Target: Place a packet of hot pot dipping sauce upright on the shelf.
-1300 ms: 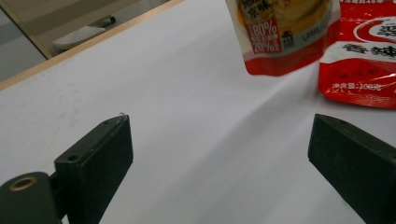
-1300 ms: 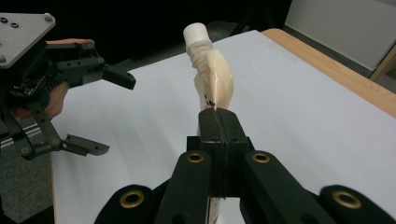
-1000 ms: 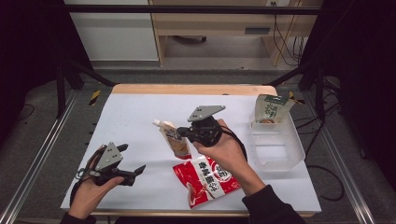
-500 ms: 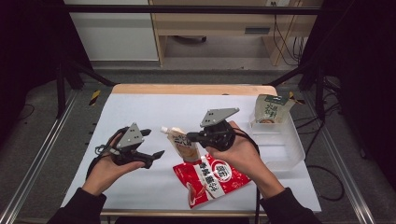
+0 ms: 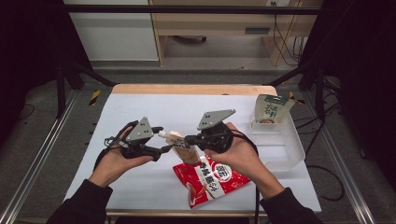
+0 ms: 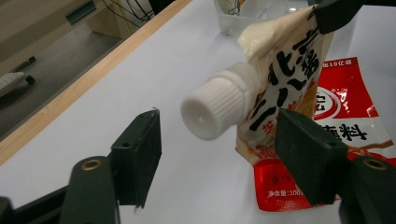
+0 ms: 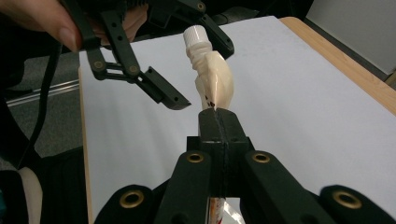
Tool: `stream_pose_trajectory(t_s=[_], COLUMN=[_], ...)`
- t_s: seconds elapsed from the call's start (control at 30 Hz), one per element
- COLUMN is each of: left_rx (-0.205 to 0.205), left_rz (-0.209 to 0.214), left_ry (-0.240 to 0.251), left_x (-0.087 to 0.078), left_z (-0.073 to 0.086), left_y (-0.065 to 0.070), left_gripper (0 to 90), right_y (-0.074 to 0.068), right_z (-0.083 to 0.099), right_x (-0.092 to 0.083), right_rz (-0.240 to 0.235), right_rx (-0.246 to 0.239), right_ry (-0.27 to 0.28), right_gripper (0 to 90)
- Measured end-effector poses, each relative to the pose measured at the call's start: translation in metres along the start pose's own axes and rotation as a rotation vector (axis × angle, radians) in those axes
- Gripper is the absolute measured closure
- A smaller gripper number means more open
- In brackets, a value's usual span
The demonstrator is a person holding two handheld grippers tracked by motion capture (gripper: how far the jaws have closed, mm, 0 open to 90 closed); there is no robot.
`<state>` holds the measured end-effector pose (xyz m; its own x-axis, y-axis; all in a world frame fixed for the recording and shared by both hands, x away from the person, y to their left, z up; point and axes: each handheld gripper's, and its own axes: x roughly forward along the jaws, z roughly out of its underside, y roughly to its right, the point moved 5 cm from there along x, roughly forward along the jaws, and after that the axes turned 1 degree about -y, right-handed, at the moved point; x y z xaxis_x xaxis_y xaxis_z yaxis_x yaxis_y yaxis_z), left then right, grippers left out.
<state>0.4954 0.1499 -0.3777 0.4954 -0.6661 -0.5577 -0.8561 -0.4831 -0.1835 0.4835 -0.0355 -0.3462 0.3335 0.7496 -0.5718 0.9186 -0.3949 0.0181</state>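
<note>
Where the white tabletop (image 5: 140, 112) meets its far edge, a strip of pale wood (image 5: 194, 89) runs from corner to corner, and beyond it lie grey floor, a wooden shelf unit (image 5: 224, 23) and loose cables. Dark stand legs flank the table on both sides. Near the middle of the tabletop, the right gripper (image 5: 189, 139) is clamped tight on the edge of a cream spouted pouch (image 5: 183, 148), held up off the surface. The left gripper (image 5: 164, 137) has its jaws spread wide either side of the pouch's white screw cap (image 6: 215, 108), not touching it. A red sachet (image 5: 211, 178) lies flat by the near edge. A clear tub (image 5: 280, 144) sits at the right edge with a green-topped packet (image 5: 271, 108) standing at its far end.
</note>
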Motion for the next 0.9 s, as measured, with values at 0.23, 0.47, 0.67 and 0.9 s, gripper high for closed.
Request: stream_pose_trajectory(t_s=[0.23,0.47,0.67,0.9], left_rx=[-0.004,-0.008,-0.013,0.045], left_rz=[0.042,0.075,0.096,0.120], left_ry=[0.033,0.033,0.029,-0.013], left_x=[0.000,0.000,-0.002,-0.003], left_z=[-0.006,-0.006,-0.011,-0.028], left_y=[-0.001,0.000,0.004,0.009], left_gripper=[43.0,59.0,69.9,71.9], right_y=[-0.003,0.000,0.005,0.011], right_z=[0.001,0.002,0.005,0.008], right_x=[0.004,0.005,0.002,-0.004], right_rz=[-0.019,-0.016,-0.009,0.007], right_rx=[-0.004,-0.004,0.012,-0.007], right_ry=[-0.010,-0.019,-0.017,-0.049], right_gripper=[90.0,90.0,90.0,89.7])
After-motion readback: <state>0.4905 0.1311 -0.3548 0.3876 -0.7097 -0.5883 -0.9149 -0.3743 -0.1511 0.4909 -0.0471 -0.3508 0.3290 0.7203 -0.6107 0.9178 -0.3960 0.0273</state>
